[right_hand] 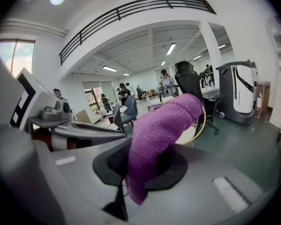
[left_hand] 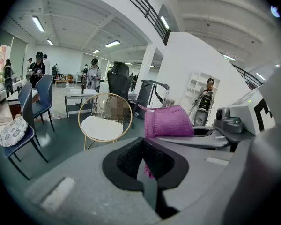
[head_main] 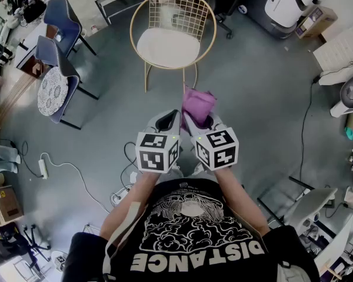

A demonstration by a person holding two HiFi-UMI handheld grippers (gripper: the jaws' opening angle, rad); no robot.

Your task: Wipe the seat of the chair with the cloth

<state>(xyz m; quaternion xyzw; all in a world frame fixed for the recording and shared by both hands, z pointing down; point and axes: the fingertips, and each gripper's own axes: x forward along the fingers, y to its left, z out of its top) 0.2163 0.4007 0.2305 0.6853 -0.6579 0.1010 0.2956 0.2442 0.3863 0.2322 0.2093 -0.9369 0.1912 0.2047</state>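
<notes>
A gold wire chair [head_main: 172, 28] with a round white seat [head_main: 167, 47] stands on the floor ahead of me; it also shows in the left gripper view as the chair [left_hand: 104, 121]. My right gripper [head_main: 195, 117] is shut on a purple cloth [head_main: 198, 104], which sticks up and forward from its jaws and hangs well short of the chair. In the right gripper view the cloth [right_hand: 159, 139] fills the middle. My left gripper [head_main: 167, 121] is beside it, jaws together with nothing in them; its view shows the cloth [left_hand: 171, 122] to the right.
Two blue chairs [head_main: 59, 81] stand at the left, one with a patterned cushion [head_main: 52, 90]. Cables and a power strip [head_main: 43, 168] lie on the grey floor. A black office chair [left_hand: 119, 86] and tables stand behind the gold chair. White machines [head_main: 294, 2] are at the right.
</notes>
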